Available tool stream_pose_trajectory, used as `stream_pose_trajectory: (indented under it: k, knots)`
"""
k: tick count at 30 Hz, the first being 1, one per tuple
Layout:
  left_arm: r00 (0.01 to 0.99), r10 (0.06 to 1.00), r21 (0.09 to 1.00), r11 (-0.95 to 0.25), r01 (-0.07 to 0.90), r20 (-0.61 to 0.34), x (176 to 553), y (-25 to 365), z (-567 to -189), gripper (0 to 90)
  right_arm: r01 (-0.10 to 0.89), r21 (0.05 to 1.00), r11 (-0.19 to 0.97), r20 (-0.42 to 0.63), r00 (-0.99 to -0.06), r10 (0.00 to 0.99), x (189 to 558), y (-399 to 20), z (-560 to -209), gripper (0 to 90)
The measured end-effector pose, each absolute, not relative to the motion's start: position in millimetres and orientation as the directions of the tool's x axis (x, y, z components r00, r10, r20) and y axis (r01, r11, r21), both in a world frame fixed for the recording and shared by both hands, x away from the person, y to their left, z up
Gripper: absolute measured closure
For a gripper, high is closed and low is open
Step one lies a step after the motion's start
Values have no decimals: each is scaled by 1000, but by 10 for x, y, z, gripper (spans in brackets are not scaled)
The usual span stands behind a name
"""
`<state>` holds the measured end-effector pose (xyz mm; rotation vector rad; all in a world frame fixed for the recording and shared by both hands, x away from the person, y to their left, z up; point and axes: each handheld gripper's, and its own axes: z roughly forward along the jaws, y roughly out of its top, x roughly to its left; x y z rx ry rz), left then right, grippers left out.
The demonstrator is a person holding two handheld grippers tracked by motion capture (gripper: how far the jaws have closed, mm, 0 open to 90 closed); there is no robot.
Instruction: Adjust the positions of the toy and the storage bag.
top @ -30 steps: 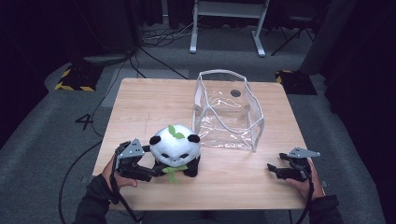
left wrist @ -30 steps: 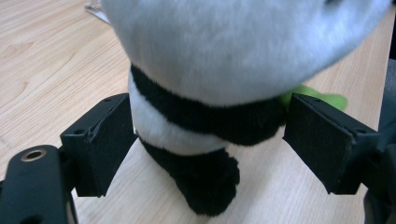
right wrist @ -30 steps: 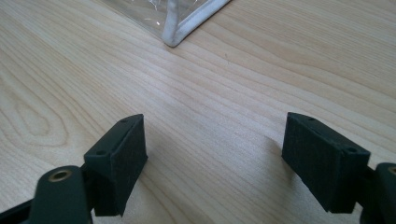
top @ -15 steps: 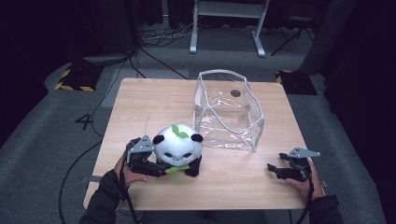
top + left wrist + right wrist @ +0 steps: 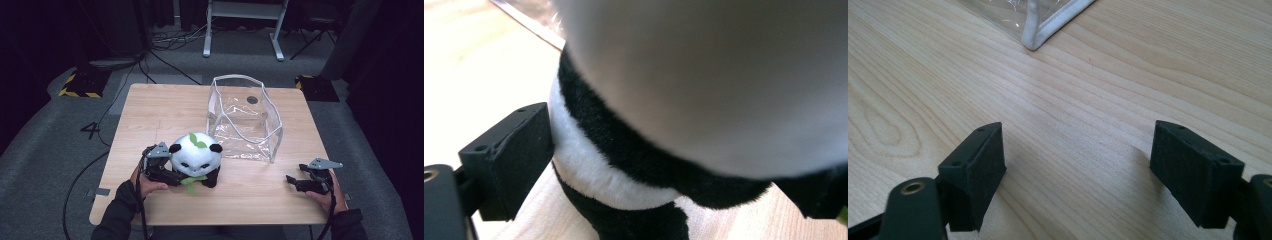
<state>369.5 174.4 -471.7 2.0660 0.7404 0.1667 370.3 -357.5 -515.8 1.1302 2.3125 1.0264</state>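
Nearest you, your left gripper (image 5: pixel 172 175) sits at the front left of the wooden table (image 5: pixel 150 110), pushed up against the plush panda (image 5: pixel 197 160). Its jaws have just been opening, and they now stand wide with the panda's body between them. In the left gripper view one black pad (image 5: pixel 511 160) lies right at the white band of the toy's flank, touching or just short of it; the other pad is mostly hidden behind the fur at the right edge, so you cannot tell from here whether the toy is pinched or only straddled. The panda (image 5: pixel 634 165) stands upright on the table, facing you, with green leaves on its head and at its chest.

Your right gripper (image 5: pixel 300 182) rests low at the front right of the table, well apart from the panda. Its jaws are spread wide, with bare wood between the pads (image 5: pixel 973 172) and nothing held.

Farther back, just behind and to the right of the panda, the clear plastic bag (image 5: pixel 245 120) with white edging stands open-topped near the middle of the table. One of its bottom corners (image 5: pixel 1040 30) shows ahead of your right gripper, apart from the jaws.

Beyond the table are grey carpet, cables and a white stand's legs (image 5: pixel 240 30).
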Motion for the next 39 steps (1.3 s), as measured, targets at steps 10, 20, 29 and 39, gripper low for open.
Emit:
stream_pose_trajectory:
  k: [10, 20, 29, 39]
  knots:
    - [814, 557, 811, -394, 433, -164, 3699, 1738, -4730, 160, 524, 745, 413, -10, -611, 792, 3703, -3575, -5158, 217]
    - [796, 594, 814, -404, 417, -113, 3593, 1785, -4712, 369, 523, 745, 414, -11, -611, 792, 3703, -3575, -5158, 218]
    - [692, 705, 818, -302, 490, -155, 3472, 2118, -4739, 377, 524, 745, 414, -11, -610, 792, 3703, -3575, -5158, 218]
    - [516, 830, 826, -130, 548, -212, 3561, 2360, -4790, 378, 545, 754, 365, 33, -588, 808, 3744, -3633, -5127, 259]
